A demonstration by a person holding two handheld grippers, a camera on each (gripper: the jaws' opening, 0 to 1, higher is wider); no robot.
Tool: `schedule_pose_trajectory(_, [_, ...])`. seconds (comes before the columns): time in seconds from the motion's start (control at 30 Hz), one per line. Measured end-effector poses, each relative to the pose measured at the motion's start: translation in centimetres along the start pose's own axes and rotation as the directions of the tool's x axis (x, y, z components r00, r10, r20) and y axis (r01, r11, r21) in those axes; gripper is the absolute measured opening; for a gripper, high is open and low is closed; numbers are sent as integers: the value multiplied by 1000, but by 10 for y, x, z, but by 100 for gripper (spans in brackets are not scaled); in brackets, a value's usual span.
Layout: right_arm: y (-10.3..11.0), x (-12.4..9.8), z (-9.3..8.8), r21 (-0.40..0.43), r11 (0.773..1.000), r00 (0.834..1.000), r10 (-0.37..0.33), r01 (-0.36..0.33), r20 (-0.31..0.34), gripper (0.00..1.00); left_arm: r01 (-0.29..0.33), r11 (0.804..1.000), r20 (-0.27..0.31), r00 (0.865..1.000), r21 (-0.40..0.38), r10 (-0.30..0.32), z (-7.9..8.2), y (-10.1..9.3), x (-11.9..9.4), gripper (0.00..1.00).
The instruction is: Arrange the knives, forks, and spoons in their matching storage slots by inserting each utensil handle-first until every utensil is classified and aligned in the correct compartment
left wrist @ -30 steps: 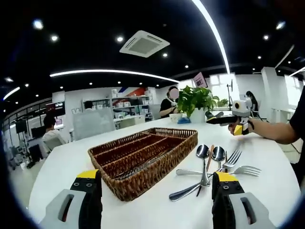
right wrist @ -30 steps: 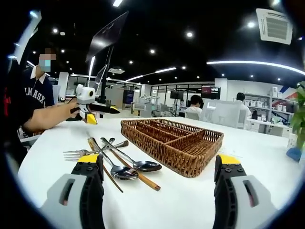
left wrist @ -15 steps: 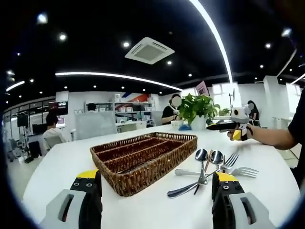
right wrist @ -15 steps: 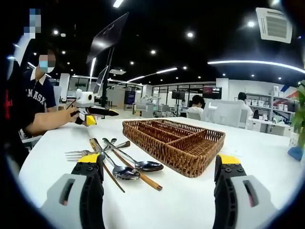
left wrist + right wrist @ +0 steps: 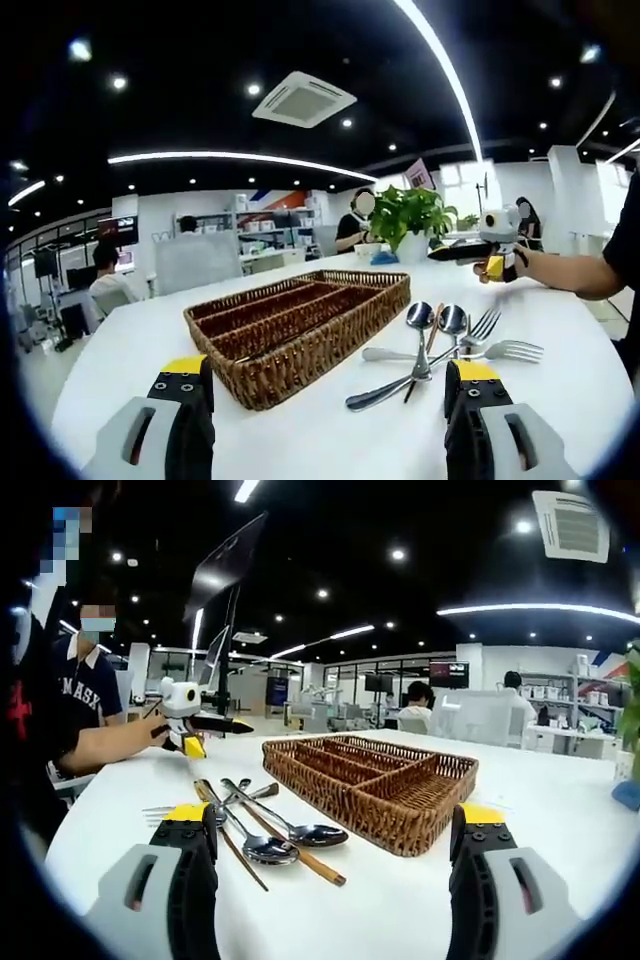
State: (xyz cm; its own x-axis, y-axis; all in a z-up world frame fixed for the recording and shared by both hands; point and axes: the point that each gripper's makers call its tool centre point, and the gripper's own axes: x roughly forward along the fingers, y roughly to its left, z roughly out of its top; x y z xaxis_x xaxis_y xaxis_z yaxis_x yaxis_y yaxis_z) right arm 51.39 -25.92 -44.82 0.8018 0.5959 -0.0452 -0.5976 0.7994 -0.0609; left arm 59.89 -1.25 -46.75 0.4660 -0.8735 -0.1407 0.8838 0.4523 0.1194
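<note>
A brown wicker tray point(image 5: 300, 365) with long compartments sits on the white table point(image 5: 130, 350). To its right lies a loose pile of utensils: two spoons point(image 5: 420, 316), two forks point(image 5: 512, 350), a knife point(image 5: 378, 396). My left gripper point(image 5: 327, 372) is open and holds nothing, low in front of the tray. In the right gripper view the tray point(image 5: 340, 800) is to the right of the spoons point(image 5: 266, 848), a fork point(image 5: 165, 808) and a wooden-handled piece point(image 5: 305, 858). My right gripper point(image 5: 334, 815) is open and holds nothing, facing the pile.
A potted plant point(image 5: 410, 212) stands behind the tray. A hand holds the right gripper point(image 5: 480, 252) above the table's far right; the left gripper point(image 5: 195, 725) shows beyond the pile. A blue object point(image 5: 628, 795) lies at the right edge. People sit at desks behind.
Both views have shifted slightly with the hands. The tray and the utensil pile lie as before, and both grippers stay open with nothing in them.
</note>
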Motion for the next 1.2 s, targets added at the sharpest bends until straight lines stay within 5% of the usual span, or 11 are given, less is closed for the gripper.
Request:
schedule_pose_trajectory(0.07, [-1,1,2,-81,997,999,-12,9,-37,100,-2,1000,-13,1000,10,2,-2,0,0,100])
schedule_pose_trajectory(0.67, [10,30,55,-211,966,983,121,-149,-140,99,20,1000,-8,1000,15,-20,0,-5,0,100])
schedule_pose_trajectory(0.9, [22,47,50,-167,957,962,205,-236,-181,99,23,1000,-3,1000,9,-23,1,-4,0,100])
schedule_pose_trajectory(1.07, [40,56,31,-135,937,930,287,-323,-231,98,21,1000,-2,1000,12,-21,1,-4,1,100])
schedule_pose_trajectory(1.2, [43,62,36,-117,937,933,305,-331,-192,96,25,1000,0,1000,9,-25,0,-6,1,100])
